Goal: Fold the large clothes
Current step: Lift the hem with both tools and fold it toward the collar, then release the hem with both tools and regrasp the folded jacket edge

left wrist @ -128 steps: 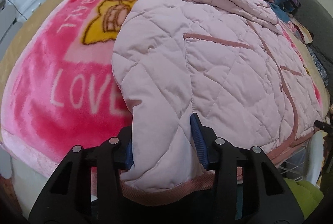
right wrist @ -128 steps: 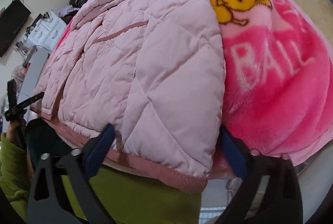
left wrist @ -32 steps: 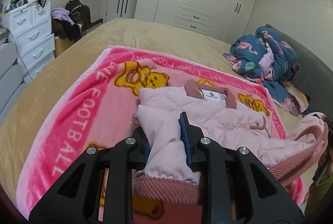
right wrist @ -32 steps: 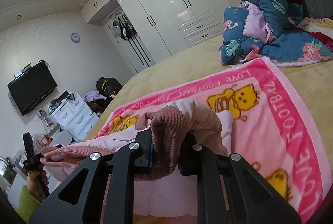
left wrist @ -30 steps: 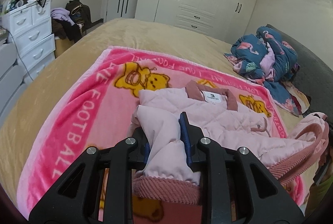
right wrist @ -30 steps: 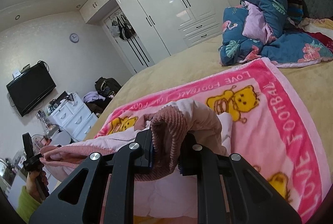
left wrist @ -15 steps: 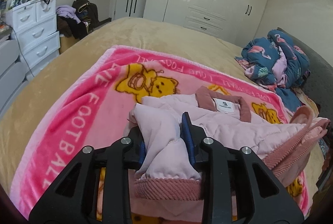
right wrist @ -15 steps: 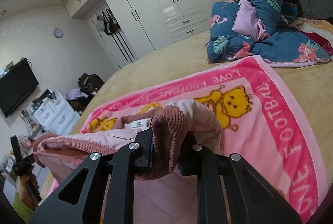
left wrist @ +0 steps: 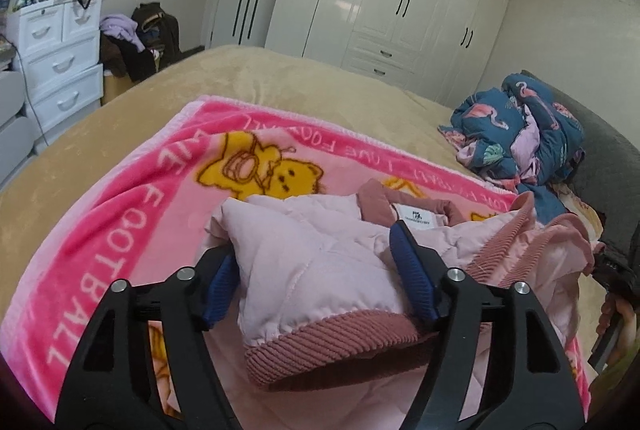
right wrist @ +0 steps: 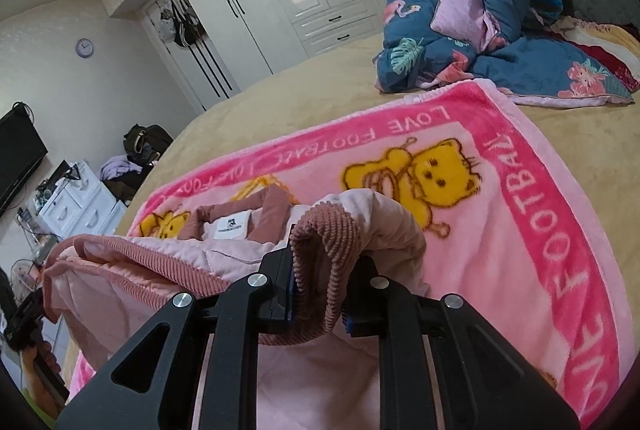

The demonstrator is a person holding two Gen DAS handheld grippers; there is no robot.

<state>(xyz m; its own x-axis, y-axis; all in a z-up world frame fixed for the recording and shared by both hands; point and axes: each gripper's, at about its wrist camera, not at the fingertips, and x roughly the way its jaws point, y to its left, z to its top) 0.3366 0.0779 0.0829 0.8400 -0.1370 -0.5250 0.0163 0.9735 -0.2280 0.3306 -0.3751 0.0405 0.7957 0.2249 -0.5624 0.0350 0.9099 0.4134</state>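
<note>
Over the pink blanket (left wrist: 120, 214) on the bed, the quilted pink jacket (left wrist: 320, 270) is being folded hem to collar. Half a second ago its corner was being pinched; now the left gripper (left wrist: 316, 282) is being opened and the hem freed. The other hem corner is being kept clamped by the right gripper (right wrist: 320, 294), probably to be released next.

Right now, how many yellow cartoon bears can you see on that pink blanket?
4 at least. In the right wrist view: one full bear on the pink blanket right of the jacket, and parts of others at and. The jacket may hide more.
</note>
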